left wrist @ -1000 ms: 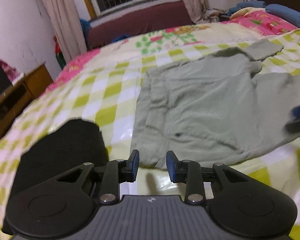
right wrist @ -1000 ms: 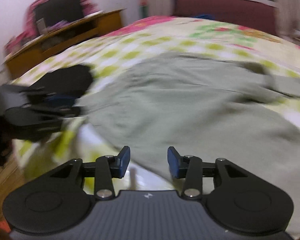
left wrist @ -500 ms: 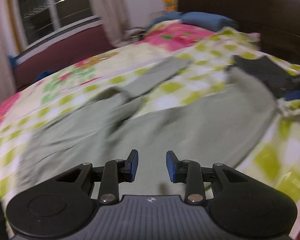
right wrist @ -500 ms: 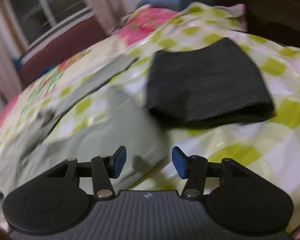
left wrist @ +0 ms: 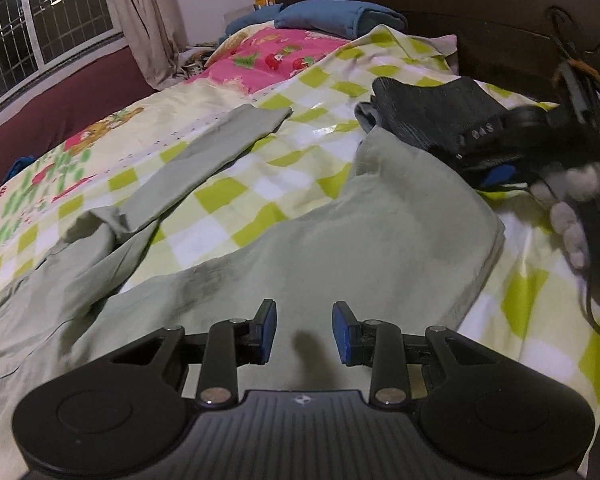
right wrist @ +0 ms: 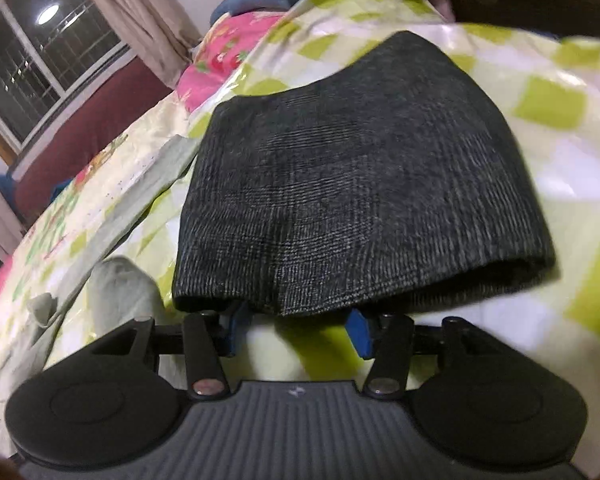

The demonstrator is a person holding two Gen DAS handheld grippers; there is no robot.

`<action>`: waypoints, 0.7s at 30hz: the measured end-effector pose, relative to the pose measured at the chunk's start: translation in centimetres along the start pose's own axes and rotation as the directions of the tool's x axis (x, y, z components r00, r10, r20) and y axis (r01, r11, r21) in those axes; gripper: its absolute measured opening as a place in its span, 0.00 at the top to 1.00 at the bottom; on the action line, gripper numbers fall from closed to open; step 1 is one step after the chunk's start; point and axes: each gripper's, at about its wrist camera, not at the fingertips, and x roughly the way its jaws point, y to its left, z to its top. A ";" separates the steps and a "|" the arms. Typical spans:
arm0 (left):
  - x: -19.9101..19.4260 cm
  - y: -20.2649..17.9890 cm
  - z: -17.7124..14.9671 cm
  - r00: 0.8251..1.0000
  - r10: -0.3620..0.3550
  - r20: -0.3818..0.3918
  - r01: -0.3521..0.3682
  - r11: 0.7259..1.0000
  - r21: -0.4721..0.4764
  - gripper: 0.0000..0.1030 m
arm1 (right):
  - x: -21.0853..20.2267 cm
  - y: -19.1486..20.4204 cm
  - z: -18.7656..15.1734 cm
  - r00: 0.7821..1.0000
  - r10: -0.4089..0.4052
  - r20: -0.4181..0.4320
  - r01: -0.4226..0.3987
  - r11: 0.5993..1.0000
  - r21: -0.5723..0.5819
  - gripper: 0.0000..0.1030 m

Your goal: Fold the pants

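The pants (left wrist: pixel 300 248), pale grey-green, lie spread and rumpled on the bed (left wrist: pixel 284 184), over its yellow-green checked cover. One leg (left wrist: pixel 204 156) stretches away toward the window (left wrist: pixel 48 28), its hem flat on the cover; the other, wider part lies right under my left hand-held gripper (left wrist: pixel 303 330), with its edge folded near the cover's right side. From the right wrist view only a strip of the pants (right wrist: pixel 116 292) shows, bunched at the lower left.

Just beyond the pants' far right corner sits a dark folded garment (right wrist: pixel 356 200), ribbed and charcoal, flat on the cover. In the left view its near edge (left wrist: pixel 428 108) touches or overlaps the pants' corner; I cannot tell which.

My left hand-held gripper hangs over the pants with a clear gap between its blue pads (left wrist: pixel 268 330), nothing between them, gripping nothing.

My right hand-held gripper (right wrist: pixel 298 330) sits at the near edge of the dark garment, its jaws apart at about mid width. The garment's hem covers the tips of the pads (right wrist: pixel 358 330), so I cannot tell whether cloth lies between them; they do not press on it. In the left view that hand-held gripper (left wrist: pixel 500 168) shows at the right, with my gloved hand (left wrist: pixel 572 200) around its handle.

Farther off, a pink floral sheet (left wrist: pixel 276 56) and blue pillows (left wrist: pixel 332 16) lie by the dark headboard (left wrist: pixel 460 8), with a curtain (left wrist: pixel 140 12) beside the window.
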 end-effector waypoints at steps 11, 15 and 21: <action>0.8 -2.2 2.1 0.987 -0.150 0.053 0.149 0.988 0.027 0.52 | -4.7 -2.7 -1.4 0.966 0.230 -0.115 -0.215 0.968 0.130 0.50; 1.0 -3.7 2.6 0.987 -0.155 0.044 0.152 0.986 0.072 0.51 | -4.8 -4.9 -4.0 0.905 0.377 -0.199 -0.305 0.899 0.315 0.51; 1.2 -4.5 1.2 0.990 -0.138 -0.016 0.139 0.986 0.096 0.50 | -4.7 -5.8 -3.9 0.830 0.529 -0.177 -0.419 0.800 0.430 0.41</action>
